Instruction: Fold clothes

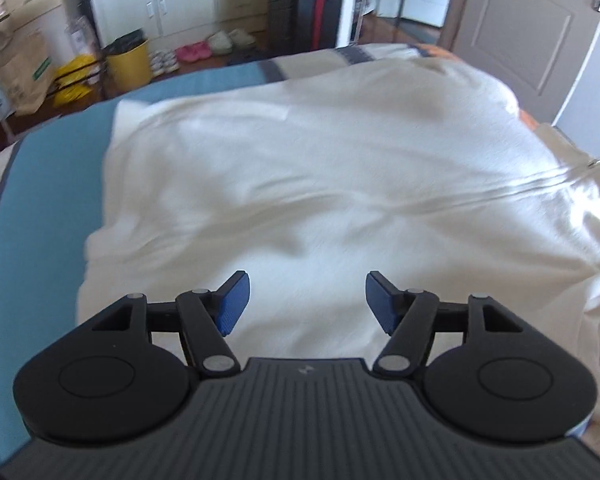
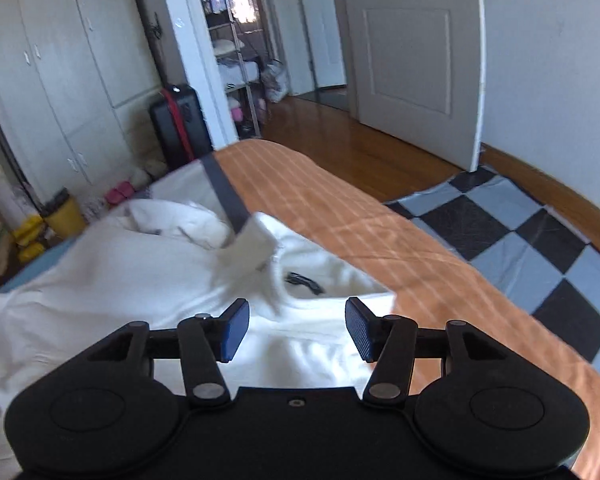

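A cream-white sweatshirt (image 1: 308, 168) lies spread over the bed, wrinkled, with a zip seam toward its right side. My left gripper (image 1: 306, 304) hovers above its near part, jaws apart, nothing between the blue pads. In the right wrist view the same sweatshirt (image 2: 112, 280) shows its collar end, with a dark label inside the neck and a blurred cuff or flap (image 2: 248, 252) lifted off the cloth. My right gripper (image 2: 296, 330) is open just above the collar area, holding nothing.
The bed cover has a blue band (image 1: 40, 216) at the left and an orange striped band (image 2: 340, 216) at the right. Beyond the bed stand a yellow bin (image 1: 130, 62), a dark suitcase (image 1: 306, 8), shoes and a half-open door (image 2: 416, 52). A checkered rug (image 2: 540, 248) covers the floor.
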A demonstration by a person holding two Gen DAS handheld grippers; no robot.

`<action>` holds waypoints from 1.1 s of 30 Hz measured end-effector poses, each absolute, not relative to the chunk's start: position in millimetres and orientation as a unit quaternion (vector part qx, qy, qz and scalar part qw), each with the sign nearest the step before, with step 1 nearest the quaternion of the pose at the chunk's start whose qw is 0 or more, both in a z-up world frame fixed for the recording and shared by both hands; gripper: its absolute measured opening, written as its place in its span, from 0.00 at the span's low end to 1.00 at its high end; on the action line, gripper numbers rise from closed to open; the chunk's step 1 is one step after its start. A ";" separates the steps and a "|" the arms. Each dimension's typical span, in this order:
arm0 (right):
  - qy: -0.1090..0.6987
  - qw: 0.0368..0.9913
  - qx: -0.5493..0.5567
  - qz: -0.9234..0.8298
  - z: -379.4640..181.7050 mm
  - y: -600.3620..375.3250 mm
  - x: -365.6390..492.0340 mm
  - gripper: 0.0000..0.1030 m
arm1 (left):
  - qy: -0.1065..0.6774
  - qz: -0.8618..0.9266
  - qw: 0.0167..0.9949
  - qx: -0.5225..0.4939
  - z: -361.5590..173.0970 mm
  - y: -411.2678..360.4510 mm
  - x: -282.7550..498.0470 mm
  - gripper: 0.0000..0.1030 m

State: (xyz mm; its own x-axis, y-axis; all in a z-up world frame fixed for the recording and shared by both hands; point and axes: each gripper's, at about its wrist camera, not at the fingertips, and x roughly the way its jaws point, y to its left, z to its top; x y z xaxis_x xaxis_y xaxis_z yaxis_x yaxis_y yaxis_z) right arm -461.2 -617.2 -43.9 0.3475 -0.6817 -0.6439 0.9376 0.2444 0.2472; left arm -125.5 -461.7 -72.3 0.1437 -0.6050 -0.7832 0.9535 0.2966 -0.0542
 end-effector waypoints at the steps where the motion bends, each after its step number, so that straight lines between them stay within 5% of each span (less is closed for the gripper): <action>1: 0.201 0.774 0.314 -0.512 -42.9 -620.5 -456.6 0.57 | 0.355 -0.552 0.713 0.246 -71.8 -472.4 -127.2 0.62; 5: 0.237 0.794 0.257 -0.497 -35.2 -643.4 -419.3 0.60 | 0.311 -0.550 0.727 0.269 -66.8 -510.7 -118.7 0.62; 12: 0.302 0.841 0.192 -0.406 -44.4 -720.0 -330.7 0.61 | 0.381 -0.557 0.718 0.170 -102.3 -534.9 -67.3 0.66; 19: 0.384 0.809 0.109 -0.432 -83.0 -777.5 -278.8 0.65 | 0.398 -0.558 0.703 0.188 -140.5 -531.1 -55.8 0.67; 24: 0.361 0.826 0.132 -0.412 -105.6 -791.4 -275.7 0.64 | 0.390 -0.557 0.709 0.187 -142.5 -545.6 -59.9 0.68; 26: 0.333 0.834 0.164 -0.408 -104.5 -797.9 -286.3 0.54 | 0.385 -0.556 0.711 0.194 -143.0 -548.9 -64.0 0.68; 27: 0.320 0.841 0.173 -0.401 -101.1 -797.9 -292.5 0.20 | 0.380 -0.556 0.712 0.199 -142.5 -548.7 -66.2 0.68; 33: 0.213 0.823 0.135 -0.509 -47.7 -782.8 -337.9 0.16 | 0.373 -0.558 0.713 0.203 -137.6 -542.2 -71.8 0.69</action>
State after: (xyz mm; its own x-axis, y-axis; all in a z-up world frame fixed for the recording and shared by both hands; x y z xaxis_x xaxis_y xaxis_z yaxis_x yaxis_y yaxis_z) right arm -337.9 -782.8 -47.7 0.3899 -0.7806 -0.4885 0.8958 0.4445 0.0046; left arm -71.8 -542.2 -137.6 0.0992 -0.6450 -0.7577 0.9470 0.2950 -0.1272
